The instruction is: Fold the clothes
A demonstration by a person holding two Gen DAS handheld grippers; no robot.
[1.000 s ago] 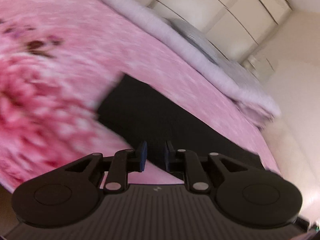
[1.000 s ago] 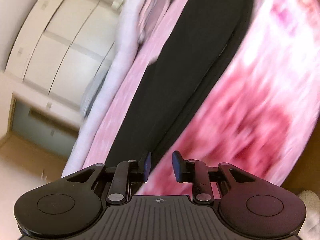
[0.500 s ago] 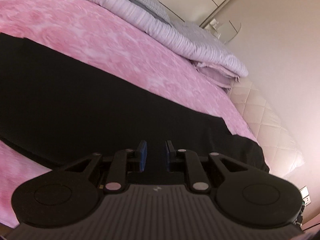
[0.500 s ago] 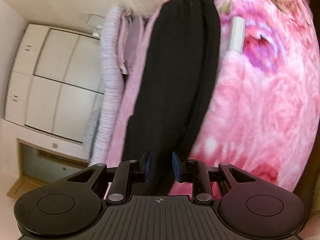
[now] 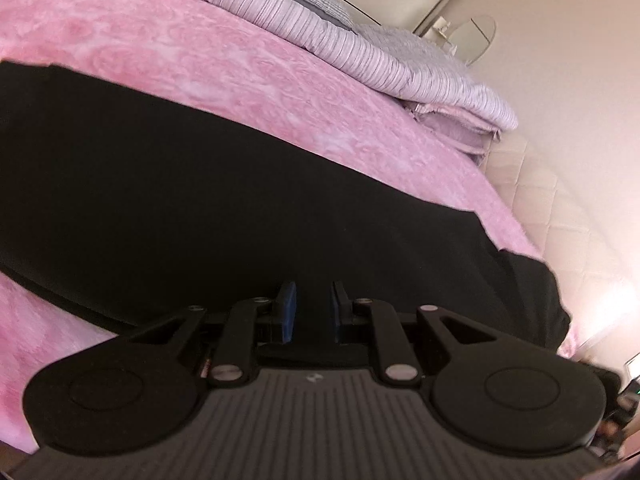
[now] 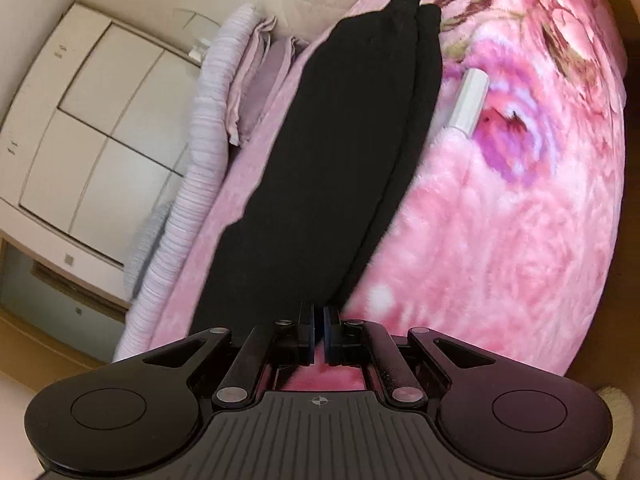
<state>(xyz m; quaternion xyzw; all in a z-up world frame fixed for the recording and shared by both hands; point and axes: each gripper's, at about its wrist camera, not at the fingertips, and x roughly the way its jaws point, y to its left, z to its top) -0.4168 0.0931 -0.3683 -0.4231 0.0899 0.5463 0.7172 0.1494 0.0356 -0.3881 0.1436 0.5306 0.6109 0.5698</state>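
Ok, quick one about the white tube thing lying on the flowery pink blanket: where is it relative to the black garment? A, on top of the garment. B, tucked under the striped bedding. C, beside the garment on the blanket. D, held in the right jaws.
C: in the right wrist view the white tube lies on the pink blanket just beside the black garment, not on it.

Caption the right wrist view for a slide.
Right gripper nearly closed at the near end of long black trousers on a pink floral blanket.
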